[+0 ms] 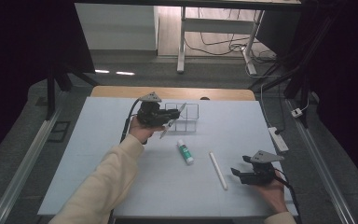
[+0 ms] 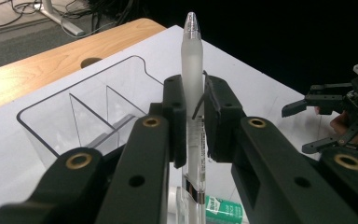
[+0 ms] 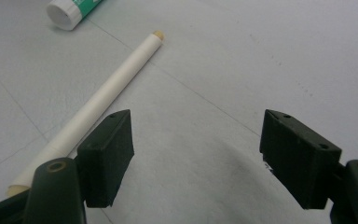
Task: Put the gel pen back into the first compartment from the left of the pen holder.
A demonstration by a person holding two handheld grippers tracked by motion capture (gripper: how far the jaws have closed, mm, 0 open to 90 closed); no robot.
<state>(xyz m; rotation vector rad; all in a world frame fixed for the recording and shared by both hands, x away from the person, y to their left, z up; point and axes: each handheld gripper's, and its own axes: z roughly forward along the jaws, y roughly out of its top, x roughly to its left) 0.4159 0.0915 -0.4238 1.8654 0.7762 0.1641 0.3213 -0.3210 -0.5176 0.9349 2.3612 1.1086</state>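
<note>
The pen (image 2: 193, 93) is clamped between the pads of the left tongs (image 2: 194, 121), its frosted barrel standing up out of them with the tip uppermost in the left gripper view. In the high view the pen (image 1: 173, 120) is held aloft and tilted, right at the near left corner of the clear organizer (image 1: 186, 117); whether it touches the wall I cannot tell. The organizer (image 2: 74, 116) sits at the far middle of the white bench (image 1: 98, 177), its compartments empty as far as the pictures show.

Nearer the person, a glue stick (image 1: 185, 151) and a white stick (image 1: 217, 170) lie flat on the bench, a little apart. The white stick (image 3: 98, 100) lies just beside the left jaw of the right tongs (image 3: 198, 156), which hover wide apart over the bench, gripping nothing.

Judging from this, the work is at an early stage: one item lifted and about to go into a compartment, nothing stowed yet, two items left to collect.
</note>
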